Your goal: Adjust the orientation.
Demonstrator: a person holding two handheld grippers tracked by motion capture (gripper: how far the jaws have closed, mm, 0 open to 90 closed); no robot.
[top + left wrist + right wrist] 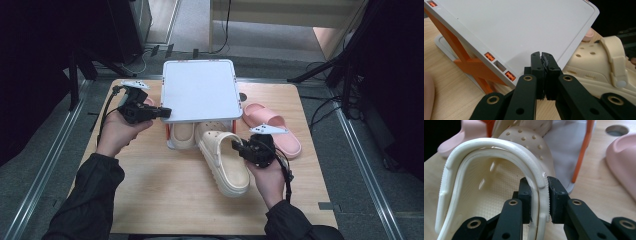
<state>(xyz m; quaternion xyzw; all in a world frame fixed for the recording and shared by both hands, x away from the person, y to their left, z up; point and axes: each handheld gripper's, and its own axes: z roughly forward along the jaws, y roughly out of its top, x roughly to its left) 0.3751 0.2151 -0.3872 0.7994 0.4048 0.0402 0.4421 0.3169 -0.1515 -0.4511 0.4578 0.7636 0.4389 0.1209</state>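
Observation:
A cream clog (225,162) lies on the wooden table in front of a white shoe rack (200,90) with orange supports. My right gripper (239,146) is shut on the clog's side wall; in the right gripper view the rim (499,147) runs between the pads of my right gripper (539,182). A second cream clog (182,134) sits under the rack's top shelf. My left gripper (167,112) is shut with nothing between its jaws. The tips of my left gripper (541,53) are at the front left corner of the top shelf (524,27), with the clog (594,65) beyond them.
A pink slipper (272,127) lies on the table right of the rack, beside my right gripper. Another pink slipper (471,132) lies left of the rack. A round hole (242,96) is in the tabletop behind the rack. Black stands and cables ring the table.

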